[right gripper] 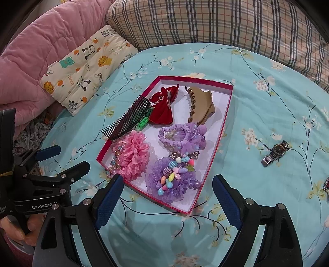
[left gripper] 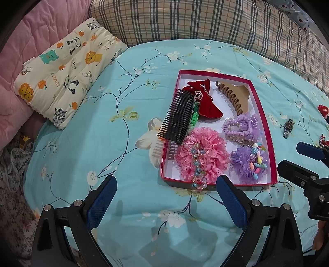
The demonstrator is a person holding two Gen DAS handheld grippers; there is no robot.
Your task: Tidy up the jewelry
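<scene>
A red-rimmed box point(left gripper: 265, 115) point(right gripper: 226, 115) lies on the blue floral bedspread. It holds a red bow point(left gripper: 205, 100), a tan claw clip point(left gripper: 236, 96), purple scrunchies point(left gripper: 242, 127), a pink flower scrunchie point(left gripper: 203, 152) and a beaded purple one point(left gripper: 250, 162). A black comb point(left gripper: 178, 117) point(right gripper: 127, 119) leans over its left rim. A wristwatch point(left gripper: 287, 128) point(right gripper: 274, 153) lies on the bedspread to the right of the box. My left gripper point(left gripper: 166, 191) is open and empty, just in front of the box. My right gripper point(right gripper: 167, 191) is open and empty over the box's near corner.
An animal-print pillow point(left gripper: 65, 69), a pink quilt point(left gripper: 26, 30) and a plaid pillow point(left gripper: 205, 18) lie behind the bedspread. Small red trinkets point(left gripper: 323, 109) lie at the far right edge. A beaded item point(right gripper: 326, 185) lies at the right edge of the right wrist view.
</scene>
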